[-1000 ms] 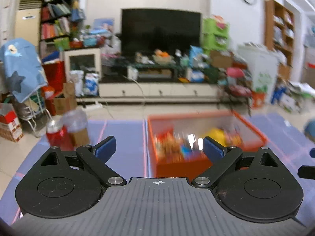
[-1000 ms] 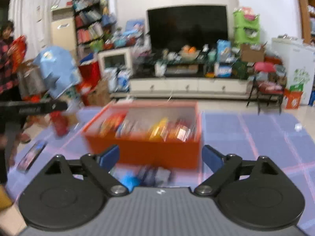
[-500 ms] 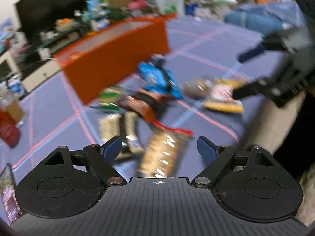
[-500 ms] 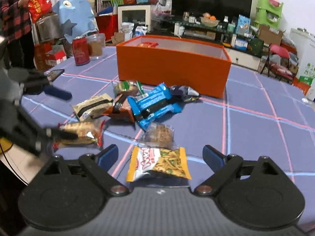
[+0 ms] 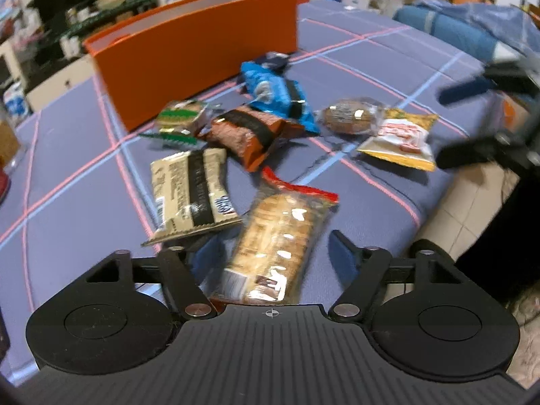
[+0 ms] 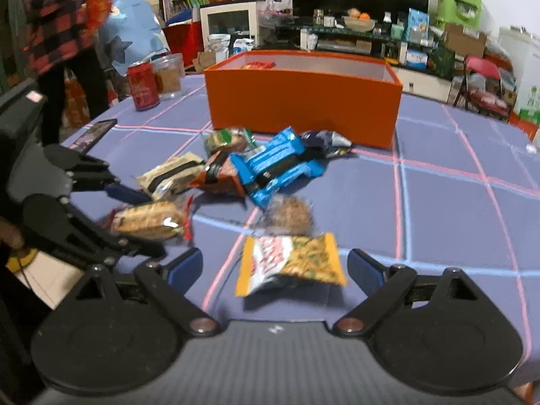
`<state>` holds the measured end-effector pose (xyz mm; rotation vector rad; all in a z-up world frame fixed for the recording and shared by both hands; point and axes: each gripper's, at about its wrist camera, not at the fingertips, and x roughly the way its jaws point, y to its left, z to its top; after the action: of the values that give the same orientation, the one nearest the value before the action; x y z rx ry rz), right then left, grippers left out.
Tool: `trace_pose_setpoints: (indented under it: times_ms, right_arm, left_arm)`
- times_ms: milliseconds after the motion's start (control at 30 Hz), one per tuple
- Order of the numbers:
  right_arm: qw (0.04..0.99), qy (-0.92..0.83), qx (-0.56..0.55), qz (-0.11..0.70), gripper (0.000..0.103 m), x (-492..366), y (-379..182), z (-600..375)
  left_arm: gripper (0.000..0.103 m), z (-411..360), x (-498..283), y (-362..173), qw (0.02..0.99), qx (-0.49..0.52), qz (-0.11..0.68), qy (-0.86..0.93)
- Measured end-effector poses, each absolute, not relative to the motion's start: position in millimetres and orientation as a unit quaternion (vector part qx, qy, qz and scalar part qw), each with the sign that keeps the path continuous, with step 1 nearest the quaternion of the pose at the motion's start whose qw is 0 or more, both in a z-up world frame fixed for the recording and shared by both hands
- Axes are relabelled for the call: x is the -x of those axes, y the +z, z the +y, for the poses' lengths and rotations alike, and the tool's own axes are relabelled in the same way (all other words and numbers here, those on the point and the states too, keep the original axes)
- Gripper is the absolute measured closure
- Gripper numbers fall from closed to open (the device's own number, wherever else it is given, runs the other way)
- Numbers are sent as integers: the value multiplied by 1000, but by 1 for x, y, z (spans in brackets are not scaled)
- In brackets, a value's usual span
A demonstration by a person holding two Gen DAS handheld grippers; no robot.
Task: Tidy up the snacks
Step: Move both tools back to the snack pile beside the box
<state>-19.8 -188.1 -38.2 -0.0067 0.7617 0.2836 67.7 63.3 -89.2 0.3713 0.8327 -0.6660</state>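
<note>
Several snack packs lie on the purple checked tablecloth in front of an orange box [image 6: 303, 98]. My left gripper [image 5: 276, 253] is open around a clear cracker pack with red ends [image 5: 276, 236], its fingers on either side, not closed. My right gripper [image 6: 275, 266] is open around a yellow chips bag [image 6: 290, 263]. Behind lie a round brown cookie pack [image 6: 288, 214], a blue pack [image 6: 273, 168], an orange-brown pack [image 5: 246, 131], a beige pack [image 5: 189, 189] and a green pack [image 5: 179, 118]. The left gripper also shows in the right wrist view [image 6: 141, 222].
A red can [image 6: 141, 84] and a clear jar [image 6: 168, 76] stand at the table's far left, with a phone [image 6: 92, 133] near the left edge. A person in a plaid shirt [image 6: 57, 17] stands beyond. The table's near edge runs just under both grippers.
Both grippers have come down from facing the box to the snacks at the near edge. The left has closed in on the cracker pack, the right on the chips bag.
</note>
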Motion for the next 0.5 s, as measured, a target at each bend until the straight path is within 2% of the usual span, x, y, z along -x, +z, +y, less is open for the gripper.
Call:
trace_pose_setpoints:
  times_ms: [33,100,167,233,267,333,400,433,500]
  right_arm:
    - [918,134,-9,374,10,21,-39,-189]
    - [917,124,-34,379,11,24,-41,-191]
    - [918,110,-44,379,12,27,-42,-191]
    - [918,100,-51,381,18,28,-43,-191]
    - [917,97,-62,383,21,28,-43,-191]
    - [914,91,-84,387,30,27,-46,-193]
    - [910,82,-107,392,32,25,-49,-194]
    - [907,78,-121,396,32,24,-52,-194]
    - [904,68,-147,395,32,23,-57,-195]
  left_arm:
    - [56,65,-70,-88,846,-167,402,-307]
    - [63,62,-75,-87,852,-143,417,-281]
    - [77,56,-78,-85,862,-131,422,-248]
    - [90,49,-82,-85,873,-116,425,-211]
    - [92,47,-84,-85,878,-108,426,-192]
    - [93,43,-88,-85,885,-97,425,-166]
    - [93,40,-90,-85,889,-88,424,-148]
    - [91,40,-91,-85,891,-74,427,-137]
    - [81,39,-89,-86,895,-57,424,-126]
